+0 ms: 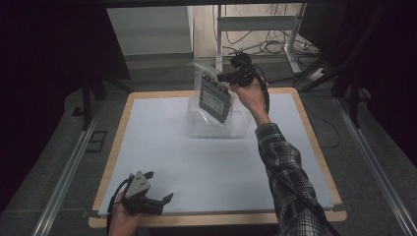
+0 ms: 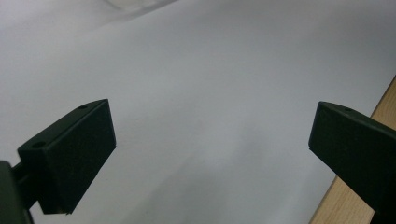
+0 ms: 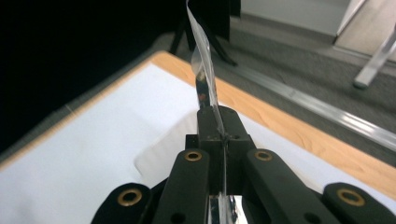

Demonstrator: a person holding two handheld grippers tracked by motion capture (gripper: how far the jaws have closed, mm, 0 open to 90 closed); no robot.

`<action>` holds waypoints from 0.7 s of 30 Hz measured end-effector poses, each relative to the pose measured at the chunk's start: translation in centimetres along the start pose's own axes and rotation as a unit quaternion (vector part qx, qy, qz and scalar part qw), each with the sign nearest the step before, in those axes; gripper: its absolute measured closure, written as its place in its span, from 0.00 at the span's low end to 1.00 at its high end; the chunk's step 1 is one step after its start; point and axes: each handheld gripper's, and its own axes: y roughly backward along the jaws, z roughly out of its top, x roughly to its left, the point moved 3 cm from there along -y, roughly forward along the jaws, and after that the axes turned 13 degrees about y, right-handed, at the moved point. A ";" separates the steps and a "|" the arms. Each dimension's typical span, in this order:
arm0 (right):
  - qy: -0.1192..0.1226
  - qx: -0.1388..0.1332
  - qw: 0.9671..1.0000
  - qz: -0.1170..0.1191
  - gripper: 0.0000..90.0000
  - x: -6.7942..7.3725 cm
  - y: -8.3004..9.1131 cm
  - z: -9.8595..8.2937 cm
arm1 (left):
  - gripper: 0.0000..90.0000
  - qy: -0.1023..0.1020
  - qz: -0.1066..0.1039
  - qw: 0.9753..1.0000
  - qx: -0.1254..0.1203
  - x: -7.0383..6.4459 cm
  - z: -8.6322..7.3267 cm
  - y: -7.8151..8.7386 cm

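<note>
Above table, right gripper [image 1: 229,76] pinches bag [image 1: 215,96].

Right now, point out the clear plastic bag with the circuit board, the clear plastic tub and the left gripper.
clear plastic bag [image 1: 215,97]: high view, board inside.
clear plastic tub [image 1: 242,127]: high view, right wall.
left gripper [image 1: 161,187]: high view, between jaw tips.

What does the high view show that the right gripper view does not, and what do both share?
High view alone: the flat dark board-like item inside the clear bag, hanging over a clear plastic container, and the left gripper open, low at the table's near-left corner.

Right gripper view alone: the close-up of the pinch, with the right gripper shut on the bag's thin edge, which stands up edge-on between the jaws.

Both: the right gripper holding the bag above the white sheet on the wooden table, and the grey floor beyond.
</note>
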 end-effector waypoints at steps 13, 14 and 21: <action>-0.006 0.002 1.000 -0.007 0.99 0.5 -1.0 0.1 | 0.00 -0.004 0.002 1.000 0.003 -0.1 0.0 0.0; -0.005 0.002 1.000 -0.007 0.98 0.4 -0.9 0.1 | 0.00 -0.003 0.002 1.000 0.002 -0.1 0.0 0.0; 0.015 -0.015 1.000 -0.009 0.77 0.0 -0.4 0.1 | 0.00 -0.003 0.003 1.000 0.003 -0.1 0.0 0.0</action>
